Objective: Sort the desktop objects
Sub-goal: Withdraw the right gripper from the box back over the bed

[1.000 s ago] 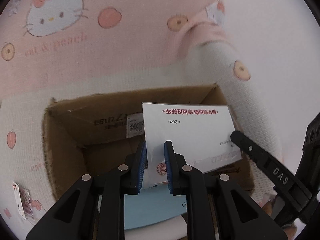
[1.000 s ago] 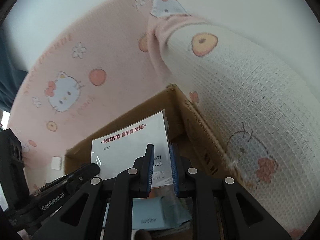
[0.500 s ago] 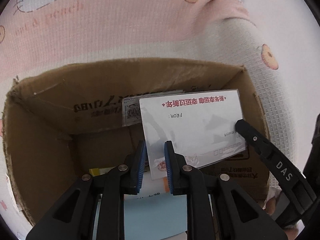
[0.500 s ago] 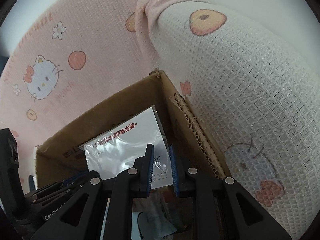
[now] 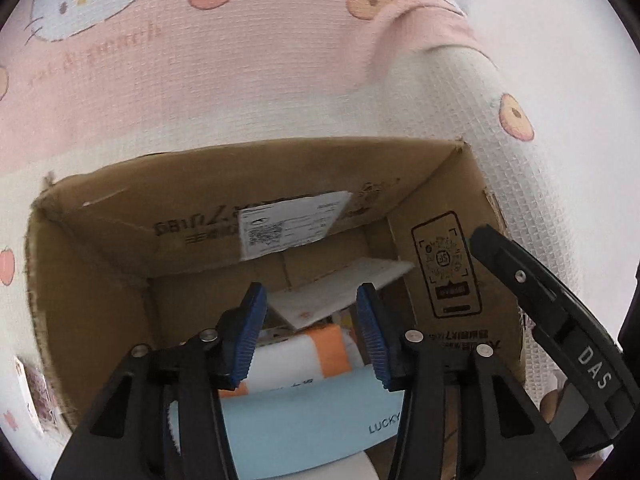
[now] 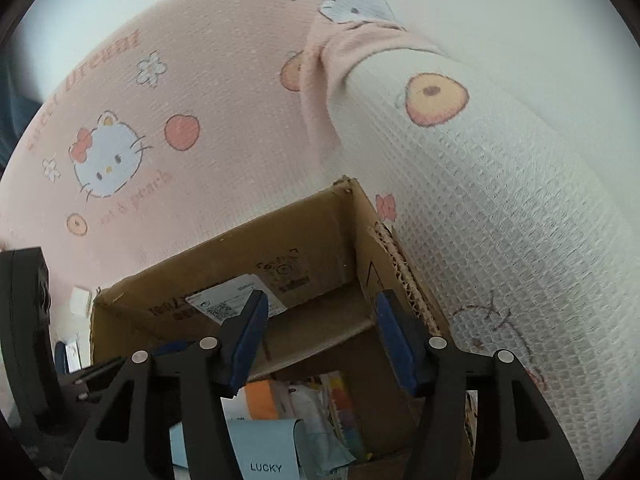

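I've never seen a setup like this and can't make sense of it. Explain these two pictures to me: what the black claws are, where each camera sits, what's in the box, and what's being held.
No robot here: a person holds a two-finger grabber in each hand, and a wide-angle camera on each looks forward along its fingers. One picture comes from the left gripper, the other from the right gripper; the black arms with blue pads are their fingers. Both point down into an open cardboard box standing on a pink and white cartoon-print cloth. Inside lie papers: a white envelope, a light blue card printed LUCKY, and something orange and white. Nothing is held: both pairs of jaws are opening and their pads press on nothing.
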`<state>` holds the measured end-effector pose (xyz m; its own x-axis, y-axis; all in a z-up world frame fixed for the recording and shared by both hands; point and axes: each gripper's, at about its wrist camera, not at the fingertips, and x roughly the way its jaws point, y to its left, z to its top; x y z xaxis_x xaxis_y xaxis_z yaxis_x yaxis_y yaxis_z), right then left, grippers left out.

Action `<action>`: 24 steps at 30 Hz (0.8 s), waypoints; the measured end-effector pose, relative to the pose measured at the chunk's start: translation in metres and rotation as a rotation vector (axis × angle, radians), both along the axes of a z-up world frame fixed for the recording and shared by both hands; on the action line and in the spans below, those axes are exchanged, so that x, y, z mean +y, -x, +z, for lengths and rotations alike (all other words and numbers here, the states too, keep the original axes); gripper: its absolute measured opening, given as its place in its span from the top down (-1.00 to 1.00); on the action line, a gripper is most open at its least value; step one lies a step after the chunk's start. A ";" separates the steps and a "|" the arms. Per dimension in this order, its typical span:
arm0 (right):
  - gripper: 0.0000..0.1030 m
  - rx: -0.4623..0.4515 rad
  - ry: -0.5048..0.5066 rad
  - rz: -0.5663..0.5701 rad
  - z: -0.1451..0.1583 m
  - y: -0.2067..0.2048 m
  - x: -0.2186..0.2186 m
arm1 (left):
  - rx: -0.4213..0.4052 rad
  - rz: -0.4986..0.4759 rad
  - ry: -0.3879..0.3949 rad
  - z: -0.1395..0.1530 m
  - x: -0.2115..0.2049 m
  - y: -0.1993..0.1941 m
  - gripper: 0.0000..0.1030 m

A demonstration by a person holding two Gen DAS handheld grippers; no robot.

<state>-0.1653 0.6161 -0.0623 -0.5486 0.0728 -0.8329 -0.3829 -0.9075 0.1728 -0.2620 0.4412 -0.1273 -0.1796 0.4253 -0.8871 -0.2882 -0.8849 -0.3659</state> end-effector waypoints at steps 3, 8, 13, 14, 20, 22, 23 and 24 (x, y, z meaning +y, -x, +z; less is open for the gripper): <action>-0.06 -0.008 0.009 -0.025 0.004 -0.002 0.001 | 0.010 0.009 -0.007 0.002 -0.002 0.006 0.01; -0.06 -0.018 0.040 -0.074 0.010 -0.006 0.003 | 0.042 -0.009 -0.012 0.013 -0.005 0.002 0.01; 0.52 -0.003 0.129 -0.057 0.015 -0.009 0.003 | 0.052 -0.050 -0.013 0.022 -0.005 0.000 0.01; 0.67 -0.016 0.134 -0.047 0.014 -0.008 0.000 | 0.054 -0.060 -0.007 0.024 -0.007 -0.002 0.01; 0.75 -0.092 0.131 0.022 0.008 0.001 -0.020 | 0.054 -0.118 0.013 0.028 -0.012 -0.007 0.39; 0.75 -0.132 0.125 0.038 0.003 0.006 -0.024 | 0.041 -0.132 0.020 0.027 -0.015 -0.008 0.58; 0.75 -0.158 0.118 0.045 -0.001 0.010 -0.025 | 0.033 -0.137 0.023 0.027 -0.017 -0.008 0.62; 0.75 -0.197 0.101 0.063 -0.006 0.014 -0.027 | 0.027 -0.143 0.026 0.026 -0.019 -0.009 0.65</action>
<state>-0.1797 0.5893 -0.0687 -0.3755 -0.0458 -0.9257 -0.3615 -0.9124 0.1918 -0.2531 0.4224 -0.1009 -0.1427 0.4255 -0.8937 -0.4214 -0.8431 -0.3341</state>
